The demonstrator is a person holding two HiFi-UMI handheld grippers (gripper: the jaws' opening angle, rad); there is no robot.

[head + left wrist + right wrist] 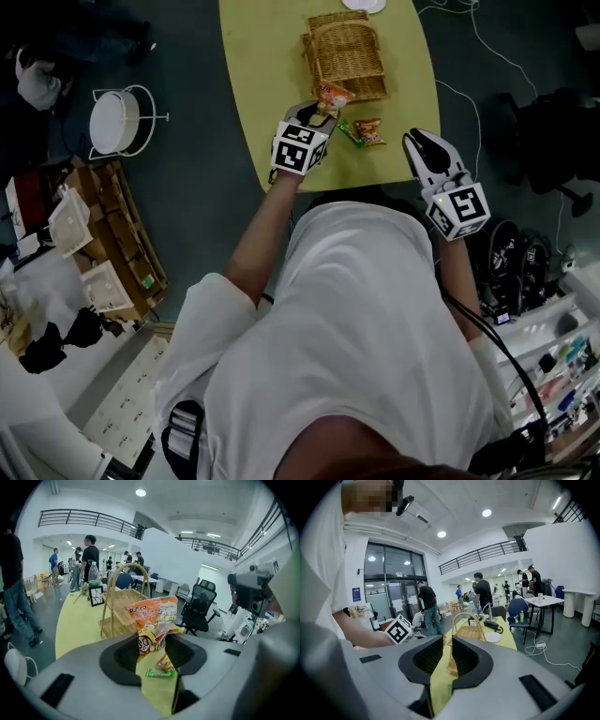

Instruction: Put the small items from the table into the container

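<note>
Orange snack packet (153, 618) in left claw (152, 645)

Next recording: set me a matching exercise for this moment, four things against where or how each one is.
Things:
1. orange snack packet
2. green packet
3. wicker basket
4. right hand-held gripper

States:
A. lying flat on the yellow table
B. nothing between its jaws
C. gripped by the left hand-held gripper
D. standing on the table, handle arched above it

Pairs: 1-C, 2-A, 3-D, 4-B
</note>
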